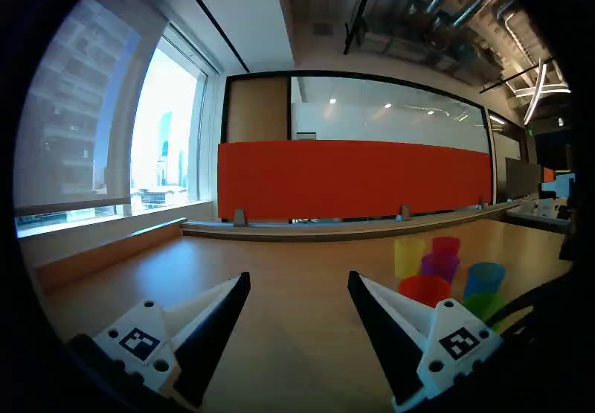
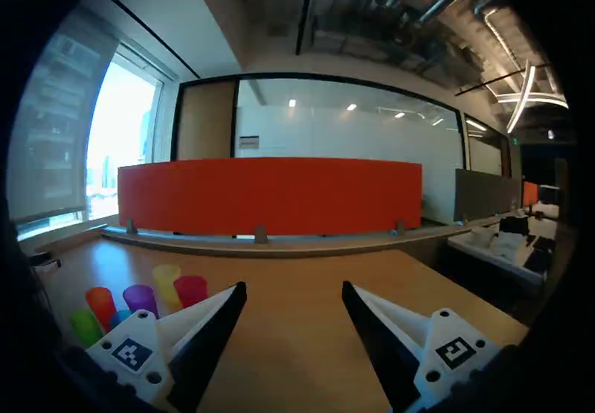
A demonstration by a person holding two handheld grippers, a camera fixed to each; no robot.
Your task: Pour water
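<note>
At the far left a window (image 1: pixel 167 145) lights a bare wooden desk (image 1: pixel 297 260), closed off at the back by a long orange screen (image 1: pixel 349 178). The left gripper (image 1: pixel 297 316) hovers low over the wood with its claw spread wide and nothing between the fingers. To its right, close beside its right finger and partly hidden behind it, stands a tight bunch of coloured cups (image 1: pixel 440 266) – yellow, pink, purple, orange, blue, green – all upright on the desk, mouths up, so their long axis is vertical. Further right comes the right gripper (image 2: pixel 294 324), its claw just as wide and just as empty; in the right gripper view the same cups sit off to its left, some tucked behind its left finger. So the cups lie between the two claws, inward of each. They look larger and closer in the left gripper view, so the left hand is probably the nearer one, needing only a short swing rightward to close on a cup from the side. Whether any cup holds water I cannot tell.
</note>
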